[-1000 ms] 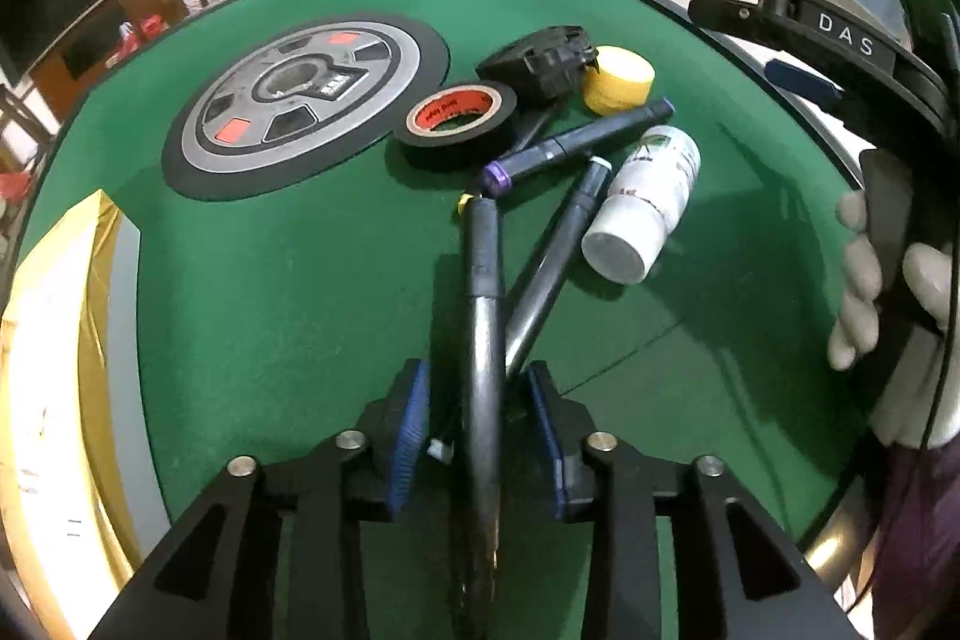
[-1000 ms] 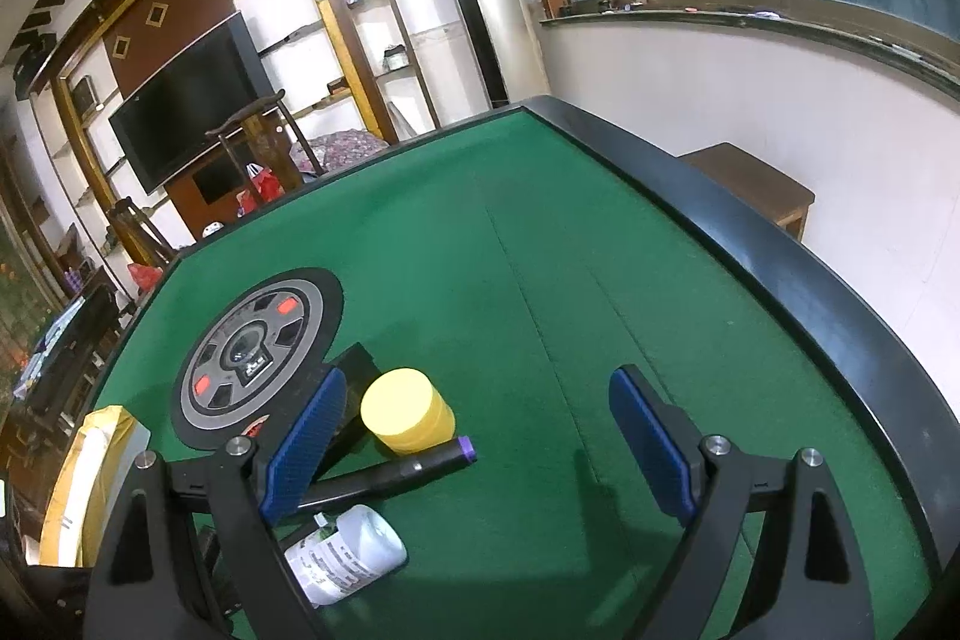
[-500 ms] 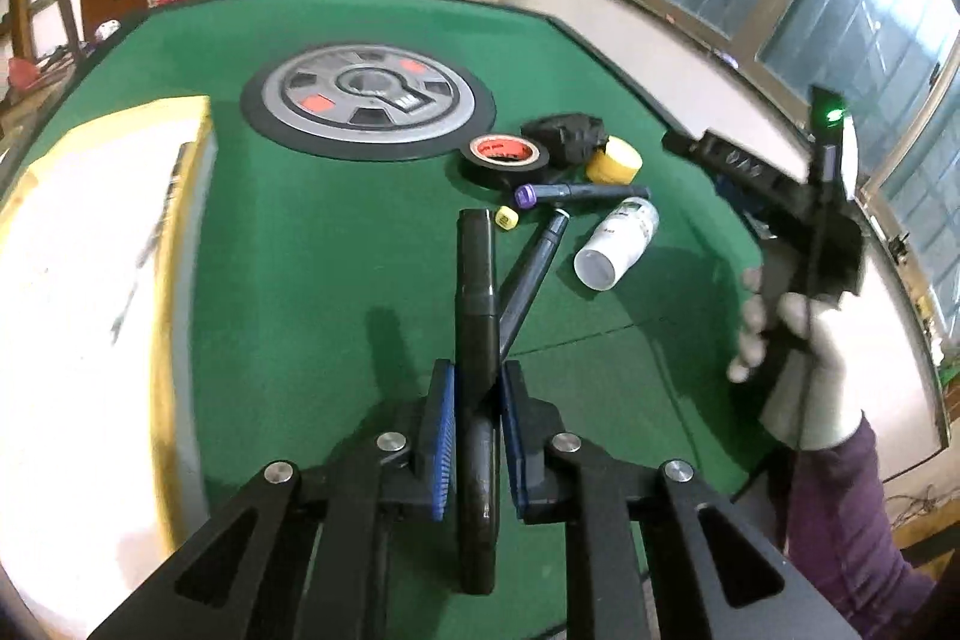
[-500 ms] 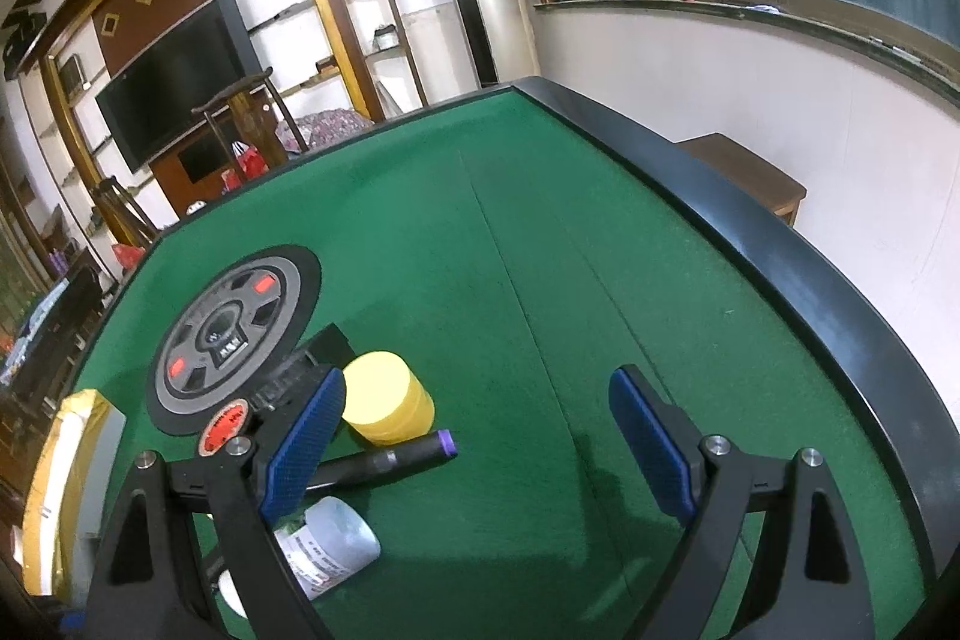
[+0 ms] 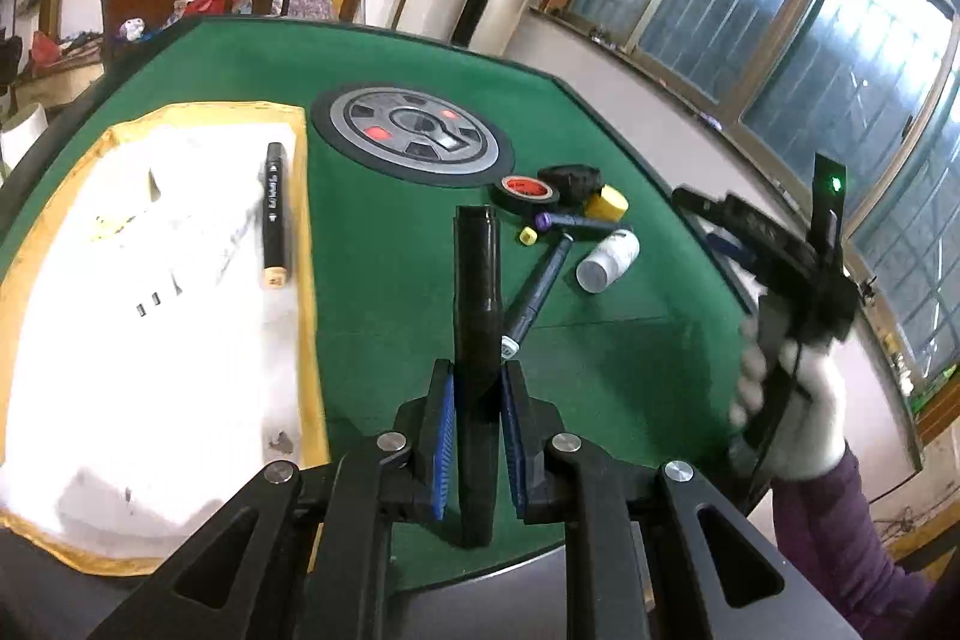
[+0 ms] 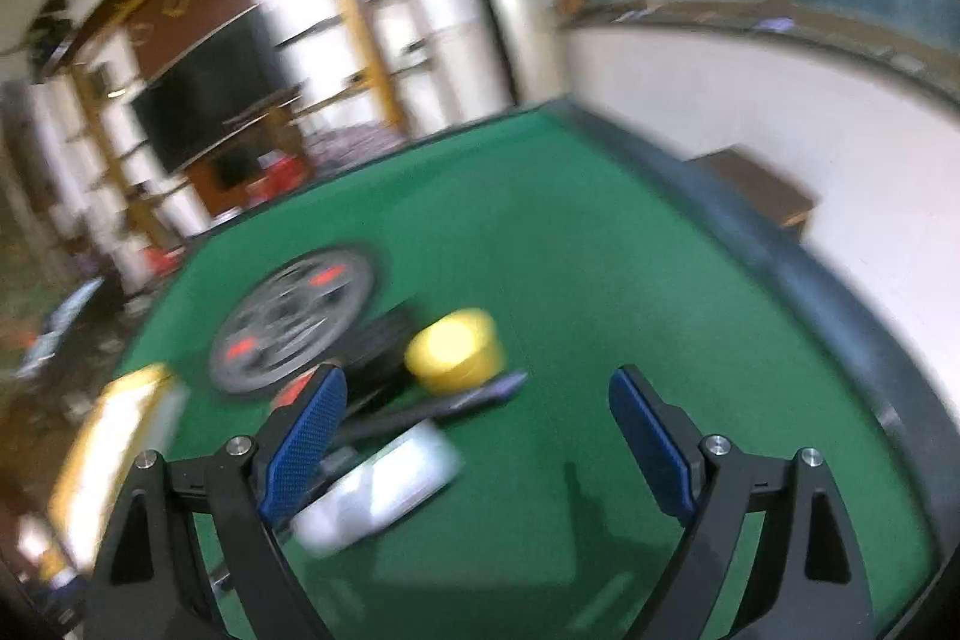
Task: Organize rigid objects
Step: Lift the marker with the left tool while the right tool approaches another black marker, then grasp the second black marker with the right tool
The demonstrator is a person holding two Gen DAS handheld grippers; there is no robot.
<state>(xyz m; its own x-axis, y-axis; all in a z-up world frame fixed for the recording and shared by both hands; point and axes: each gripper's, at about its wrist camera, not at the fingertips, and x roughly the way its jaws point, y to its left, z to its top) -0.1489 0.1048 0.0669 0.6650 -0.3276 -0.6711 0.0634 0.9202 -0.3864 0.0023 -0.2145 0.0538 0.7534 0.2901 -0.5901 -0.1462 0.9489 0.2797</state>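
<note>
My left gripper [image 5: 477, 388] is shut on a long black tube [image 5: 475, 292] and holds it lifted above the green table [image 5: 384, 220]. A dark pen [image 5: 537, 292], a white bottle [image 5: 607, 259], a purple-tipped marker [image 5: 570, 220], a yellow roll [image 5: 606, 202], a black tape roll [image 5: 527, 190] and a small yellow cap [image 5: 528, 236] lie beyond it. A black marker [image 5: 274, 214] lies on the white tray [image 5: 138, 340] at left. My right gripper [image 6: 477, 436] is open and empty above the white bottle [image 6: 384, 490] and yellow roll [image 6: 456, 349]; it also shows in the left wrist view [image 5: 780, 250].
A round grey and black disc [image 5: 414, 133] lies at the far side of the table, also blurred in the right wrist view [image 6: 294, 316]. A black device [image 5: 570, 178] sits beside the tape roll. The table's dark rim [image 6: 810, 292] runs along the right.
My left gripper closed on the black tube and lifted it up and back, bringing the white tray into view. My right gripper moved; its view is now blurred.
</note>
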